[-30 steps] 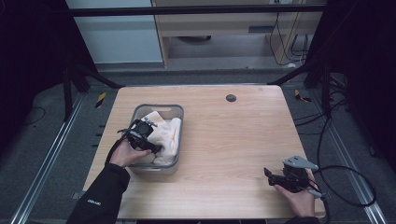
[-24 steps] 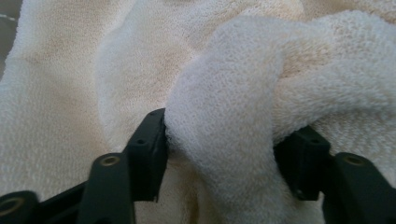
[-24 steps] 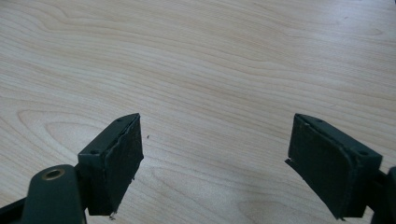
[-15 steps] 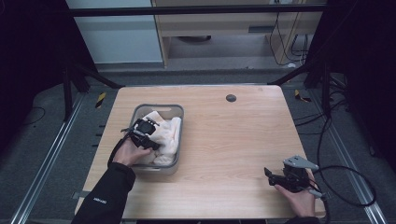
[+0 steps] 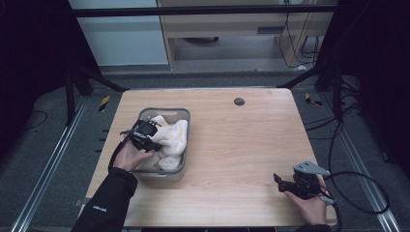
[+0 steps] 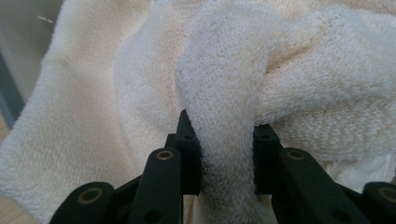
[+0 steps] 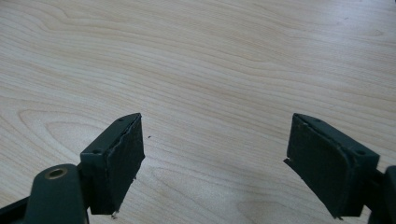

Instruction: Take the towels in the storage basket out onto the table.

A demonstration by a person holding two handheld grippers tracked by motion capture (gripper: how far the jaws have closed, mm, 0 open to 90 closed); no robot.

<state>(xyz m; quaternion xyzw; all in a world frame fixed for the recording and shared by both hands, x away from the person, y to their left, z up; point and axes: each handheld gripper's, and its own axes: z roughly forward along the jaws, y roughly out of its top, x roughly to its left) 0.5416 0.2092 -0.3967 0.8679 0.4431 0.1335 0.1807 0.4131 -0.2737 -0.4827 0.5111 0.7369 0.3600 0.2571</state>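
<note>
A cream towel lies bunched in a grey bin on the left half of the wooden table. My left gripper reaches into the bin and is shut on a fold of the towel, which bulges up between the two black jaws. My right gripper rests low near the table's front right corner. Its jaws stand wide apart over bare wood with nothing between them.
A small dark round disc sits near the table's far edge. A cable trails from the right gripper off the table's right side. Metal frame legs and rails flank the table on both sides.
My left gripper has shifted slightly deeper and to the right in the bin, onto the towel. The right gripper has stayed put.
</note>
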